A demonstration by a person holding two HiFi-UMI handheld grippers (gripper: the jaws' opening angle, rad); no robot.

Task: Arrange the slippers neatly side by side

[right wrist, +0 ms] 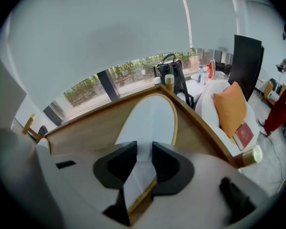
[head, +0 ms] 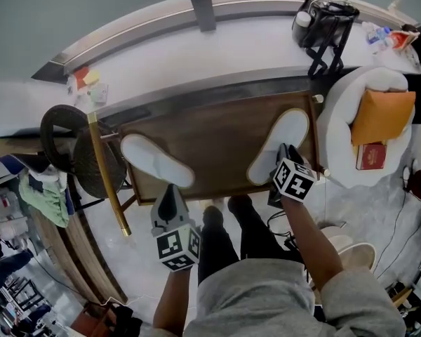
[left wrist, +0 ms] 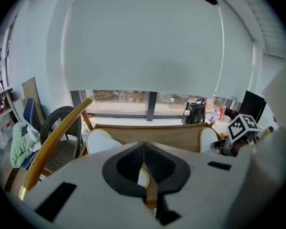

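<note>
A: Left gripper [left wrist: 143, 149]?
B: Jaws closed tight, pinching the heel rim of the left white tan-rimmed fabric slipper [head: 151, 156].
A: Right gripper [right wrist: 144, 161]?
B: Jaws part-open, pads against the heel of the right white tan-rimmed fabric slipper [head: 281, 142]. Both lie well apart on the brown wooden table [head: 217, 139], toes splayed outward.

Brown wooden table [head: 224, 128] — flat white left slipper [head: 156, 160] meets left gripper [head: 170, 189]; right slipper [head: 279, 144] meets right gripper [head: 285, 153]; slippers well apart.

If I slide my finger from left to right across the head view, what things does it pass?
wicker chair → left slipper → right slipper → orange cushion
</note>
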